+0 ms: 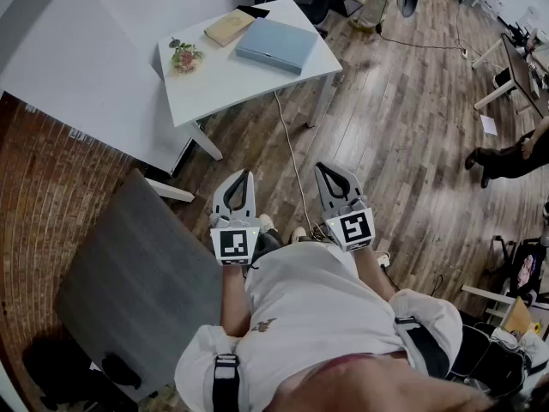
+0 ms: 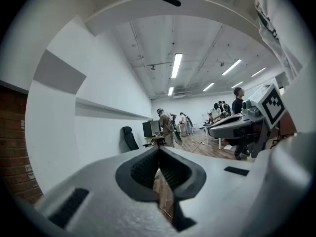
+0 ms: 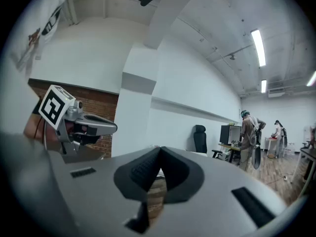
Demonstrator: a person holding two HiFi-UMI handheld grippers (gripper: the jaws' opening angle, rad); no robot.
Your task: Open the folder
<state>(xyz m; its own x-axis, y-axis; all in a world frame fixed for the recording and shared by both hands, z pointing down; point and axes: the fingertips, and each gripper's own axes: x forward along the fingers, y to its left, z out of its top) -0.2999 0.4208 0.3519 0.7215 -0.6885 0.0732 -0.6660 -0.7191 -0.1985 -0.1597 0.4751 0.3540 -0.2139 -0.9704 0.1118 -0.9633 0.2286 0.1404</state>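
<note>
- Head view: left claw [image 1: 244, 178] and right claw [image 1: 328, 172] closed, empty, well apart from the folder [image 1: 276, 44] on the worktop [image 1: 223, 84].
- Approach first, then part one claw and nip the cover's free edge.

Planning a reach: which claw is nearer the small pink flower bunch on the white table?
Left. The left claw is short of the pink flower bunch, slightly to its right; the right claw is farther right.

Wood plank floor [image 1: 403, 127]; white table [image 1: 232, 80] near brick wall [image 1: 34, 196]; white walls [image 2: 98, 132]; ceiling strip lights [image 2: 176, 65] lit.
</note>
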